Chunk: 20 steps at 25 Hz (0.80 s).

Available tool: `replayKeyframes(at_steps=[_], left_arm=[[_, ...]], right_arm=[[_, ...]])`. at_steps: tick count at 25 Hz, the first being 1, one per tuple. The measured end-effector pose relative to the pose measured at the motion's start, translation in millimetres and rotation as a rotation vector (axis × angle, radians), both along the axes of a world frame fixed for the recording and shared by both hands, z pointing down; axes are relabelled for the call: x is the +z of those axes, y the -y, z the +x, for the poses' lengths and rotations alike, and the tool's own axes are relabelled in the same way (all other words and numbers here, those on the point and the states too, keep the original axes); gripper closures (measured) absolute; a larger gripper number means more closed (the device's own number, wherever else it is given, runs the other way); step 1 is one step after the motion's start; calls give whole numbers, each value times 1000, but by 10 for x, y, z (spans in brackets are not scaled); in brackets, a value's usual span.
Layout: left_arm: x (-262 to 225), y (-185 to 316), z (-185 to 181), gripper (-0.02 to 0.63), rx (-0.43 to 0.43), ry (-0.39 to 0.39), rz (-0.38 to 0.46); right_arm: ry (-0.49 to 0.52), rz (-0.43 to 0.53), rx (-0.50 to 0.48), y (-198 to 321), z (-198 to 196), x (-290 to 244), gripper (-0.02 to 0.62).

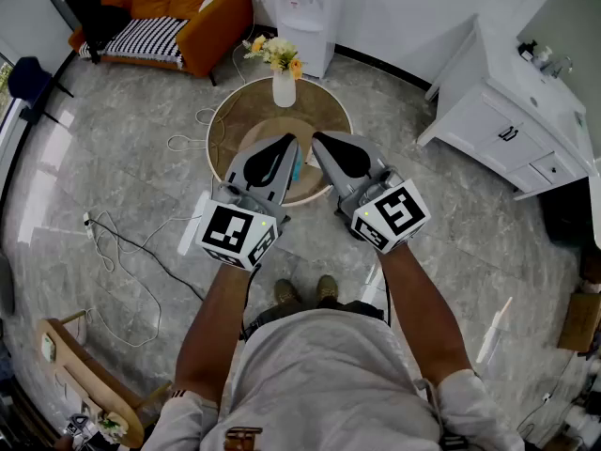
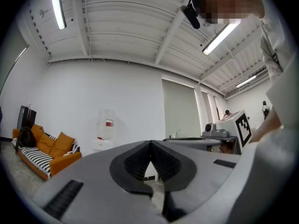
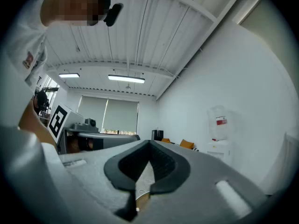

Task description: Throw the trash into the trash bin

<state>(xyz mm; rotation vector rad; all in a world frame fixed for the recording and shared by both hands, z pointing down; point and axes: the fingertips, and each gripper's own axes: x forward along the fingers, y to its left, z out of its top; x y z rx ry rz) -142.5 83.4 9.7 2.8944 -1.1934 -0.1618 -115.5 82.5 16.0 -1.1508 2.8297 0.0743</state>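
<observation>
Up over round table's [image 1: 235, 111] near rim: left gripper [image 1: 292, 142], right gripper [image 1: 317, 139], jaws closed, empty; open floor [image 1: 460, 242] beside.

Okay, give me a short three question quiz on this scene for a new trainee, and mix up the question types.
1. True or false: the left gripper is holding a piece of trash.
2. What stands on the round table in front of the person? A: a vase of flowers. B: a laptop. C: a kettle.
3. Fill in the missing word: the sofa at the far side of the room is ____ in colour.

Key
1. False. Its jaws are together with nothing between them.
2. A.
3. Orange.
</observation>
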Motion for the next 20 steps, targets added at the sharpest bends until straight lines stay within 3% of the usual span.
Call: replayKeyframes(at_steps=[12,20], left_arm=[[65,57,-201,606,0,-6,-7],[148,108,-525,606,-5,-8,-4]], right_arm=[[-25,23,7,28,-237,-13,595],[-31,25,32,63,-485,24,594]])
